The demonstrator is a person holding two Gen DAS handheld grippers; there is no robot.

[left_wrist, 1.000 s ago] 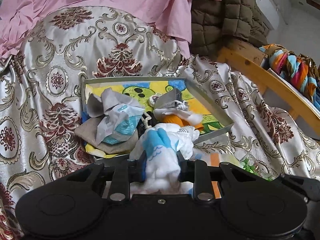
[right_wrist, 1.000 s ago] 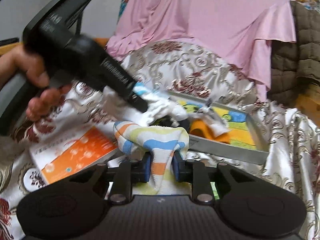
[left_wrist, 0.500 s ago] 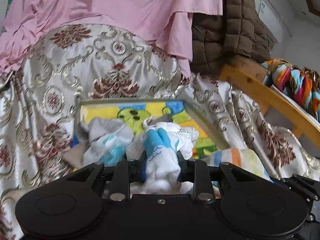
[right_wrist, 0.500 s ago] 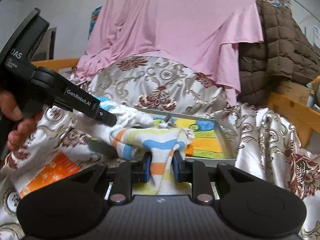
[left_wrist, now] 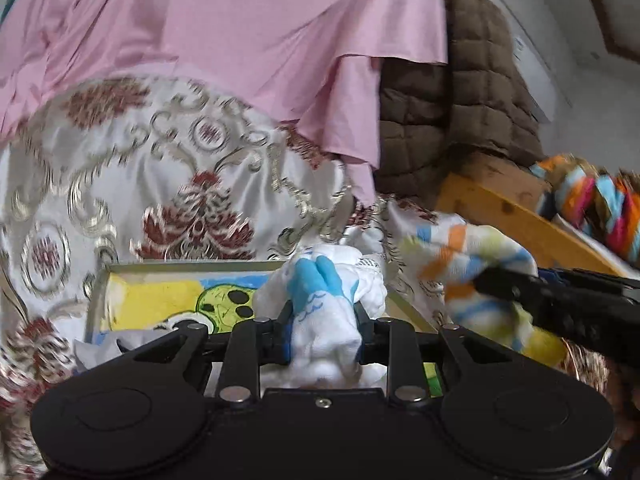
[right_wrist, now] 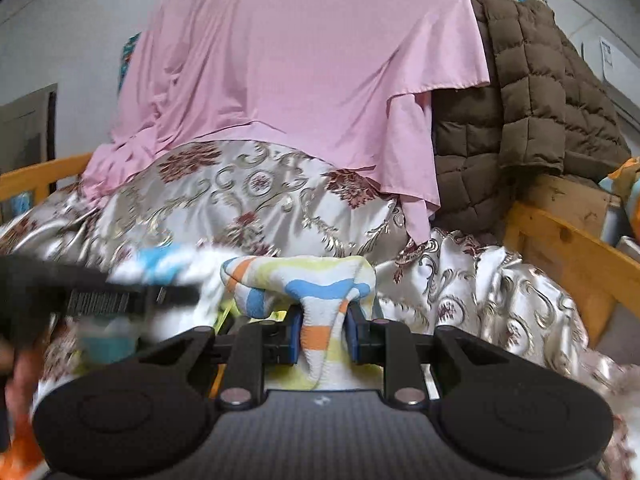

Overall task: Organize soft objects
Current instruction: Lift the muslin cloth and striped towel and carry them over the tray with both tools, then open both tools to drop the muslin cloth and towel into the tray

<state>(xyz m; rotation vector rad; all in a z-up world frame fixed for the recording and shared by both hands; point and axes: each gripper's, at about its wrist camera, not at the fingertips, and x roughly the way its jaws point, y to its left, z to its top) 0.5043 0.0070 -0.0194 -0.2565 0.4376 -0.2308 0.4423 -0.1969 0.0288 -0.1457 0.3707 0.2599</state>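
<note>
My left gripper (left_wrist: 322,330) is shut on a white cloth with blue patches (left_wrist: 320,304), bunched up between its pads above the grey tray (left_wrist: 188,266) with a yellow and green cartoon lining. My right gripper (right_wrist: 322,336) is shut on a white towel with orange, blue and yellow stripes (right_wrist: 316,284). In the left wrist view that striped towel (left_wrist: 468,268) hangs to the right of the tray, held by the right gripper's black arm (left_wrist: 560,304). The left gripper (right_wrist: 120,292) shows blurred at the left of the right wrist view with the white cloth (right_wrist: 168,260).
A silver brocade cover (left_wrist: 160,184) drapes the bed under the tray. A pink sheet (right_wrist: 304,72) and a brown quilted jacket (right_wrist: 532,96) hang behind. A wooden bed rail (right_wrist: 576,256) runs along the right. A colourful scarf (left_wrist: 600,200) lies past it.
Both grippers have risen and swung right with their cloths. The tray has dropped low in both views, and the striped towel now hangs to the right of the white cloth.
</note>
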